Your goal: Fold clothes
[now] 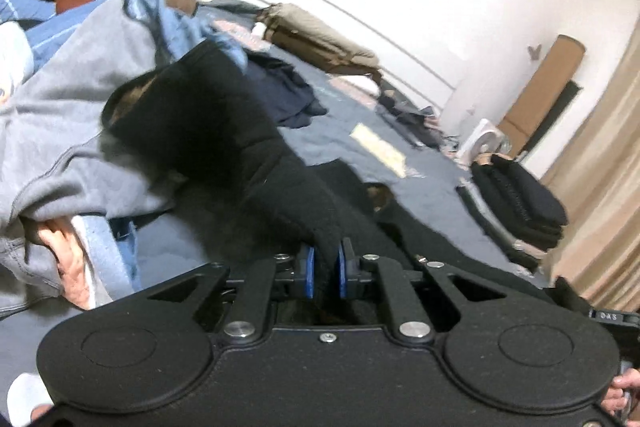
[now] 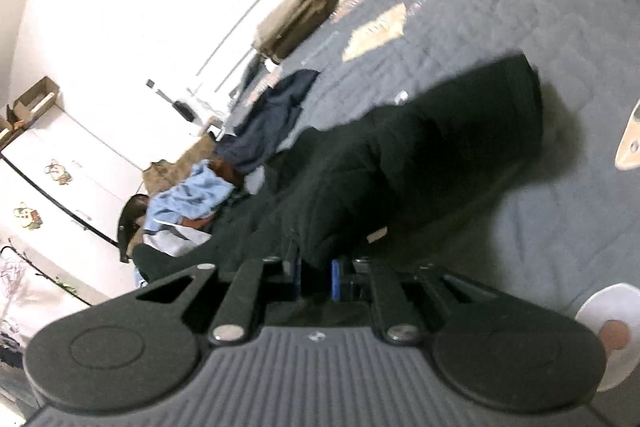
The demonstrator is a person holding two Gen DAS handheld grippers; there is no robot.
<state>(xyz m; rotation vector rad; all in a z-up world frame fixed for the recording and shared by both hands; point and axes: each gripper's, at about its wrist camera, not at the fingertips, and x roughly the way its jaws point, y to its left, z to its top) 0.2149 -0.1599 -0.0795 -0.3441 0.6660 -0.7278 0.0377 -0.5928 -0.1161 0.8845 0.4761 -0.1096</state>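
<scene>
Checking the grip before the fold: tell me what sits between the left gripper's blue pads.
A bunched edge of the black garment fills the gap between the left gripper's blue pads, which pinch it. The left wrist view shows this.

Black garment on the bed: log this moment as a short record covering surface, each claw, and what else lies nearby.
surface: blue quilt
item in work: black garment, partly lifted off the quilt
left claw: shut on the black garment
right claw: shut on the black garment
nearby clothes: grey sweatshirt, light blue garment, navy garment
folded stack: dark clothes
image quality: motion blur in both views
</scene>
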